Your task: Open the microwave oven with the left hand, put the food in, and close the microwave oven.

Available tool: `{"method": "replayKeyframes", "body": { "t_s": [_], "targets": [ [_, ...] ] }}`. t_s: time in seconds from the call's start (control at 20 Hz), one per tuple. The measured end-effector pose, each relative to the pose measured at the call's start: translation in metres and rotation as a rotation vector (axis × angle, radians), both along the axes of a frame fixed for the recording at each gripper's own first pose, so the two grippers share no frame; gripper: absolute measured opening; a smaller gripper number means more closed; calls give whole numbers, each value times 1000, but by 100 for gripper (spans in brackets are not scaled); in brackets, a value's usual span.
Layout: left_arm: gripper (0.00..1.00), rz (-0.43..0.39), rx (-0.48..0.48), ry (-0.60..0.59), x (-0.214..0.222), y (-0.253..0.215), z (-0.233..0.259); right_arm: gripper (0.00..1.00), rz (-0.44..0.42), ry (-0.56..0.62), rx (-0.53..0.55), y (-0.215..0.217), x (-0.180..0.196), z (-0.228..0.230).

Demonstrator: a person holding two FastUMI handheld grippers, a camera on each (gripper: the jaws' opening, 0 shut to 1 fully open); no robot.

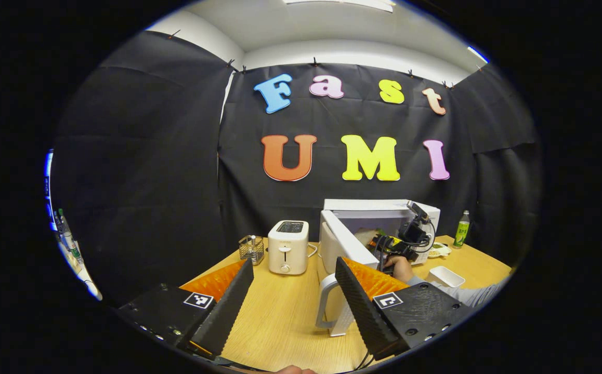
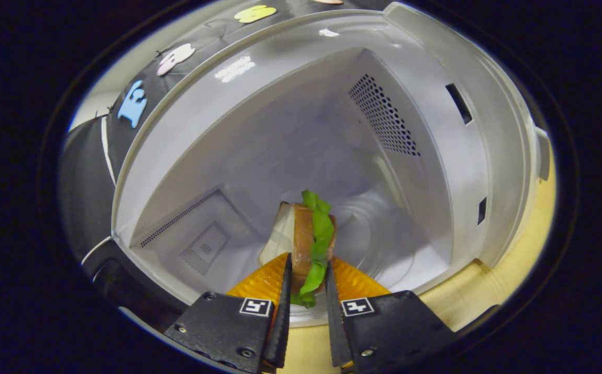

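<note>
Wooden table (image 1: 280, 311) carries microwave (image 1: 384, 218) near far edge, door (image 1: 342, 244) swung open. Right gripper (image 2: 305, 291) jaws pinching sandwich (image 2: 306, 244) inside microwave cavity. Left gripper (image 1: 293, 301) jaws spread, above table.

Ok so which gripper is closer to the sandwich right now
Right. The right gripper clamps the sandwich between its fingers, inside the open microwave. The left gripper is open, back over the table, short of the microwave door.
</note>
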State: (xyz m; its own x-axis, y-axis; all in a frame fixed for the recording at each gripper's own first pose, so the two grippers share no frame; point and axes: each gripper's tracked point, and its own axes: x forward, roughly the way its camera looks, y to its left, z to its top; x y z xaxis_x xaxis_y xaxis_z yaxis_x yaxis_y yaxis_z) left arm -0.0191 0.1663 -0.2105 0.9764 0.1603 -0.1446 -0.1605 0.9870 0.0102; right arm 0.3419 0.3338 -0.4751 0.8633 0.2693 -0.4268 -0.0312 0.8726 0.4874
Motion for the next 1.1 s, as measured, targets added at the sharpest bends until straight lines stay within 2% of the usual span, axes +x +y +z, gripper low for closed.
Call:
{"method": "replayKeyframes", "body": {
  "t_s": [0.3, 0.35, 0.4, 0.45, 0.5, 0.55, 0.75, 0.85, 0.9, 0.95, 1.0, 1.05, 1.1],
  "targets": [
    [95, 37, -2, 13, 9, 16, -12, 37, 37, -97, -138, 0, 6, -1],
    [95, 40, -9, 24, 9, 18, -17, 34, 51, -123, -187, 3, 6, 0],
    [95, 40, -17, 28, 8, 18, -19, 41, 68, -152, -244, 5, 6, -1],
    [95, 35, -23, 36, 8, 17, -21, 41, 82, -172, -313, 5, 5, -3],
    [94, 34, -21, 43, 7, 17, -23, 52, 84, -186, -366, 3, 5, -5],
    [94, 44, -12, 43, 5, 21, -21, 58, 88, -185, -400, 2, 4, -7],
    [94, 81, 22, 22, 0, 33, -17, 72, 84, -182, -446, -5, 1, -8],
    [94, 83, 18, 31, -2, 34, -24, 93, 103, -133, -470, -7, -2, -17],
    [94, 88, 14, 38, -3, 37, -28, 91, 113, -105, -477, -9, -4, -20],
    [94, 90, 12, 43, -2, 38, -30, 96, 122, -74, -493, -12, -7, -22],
    [94, 93, 9, 50, -1, 40, -35, 91, 150, -55, -512, -9, -11, -23],
    [94, 95, 5, 57, -1, 41, -38, 96, 173, -40, -529, -9, -13, -23],
    [94, 98, -1, 66, 0, 43, -42, 96, 207, -17, -534, -7, -19, -23]
  ]
}}
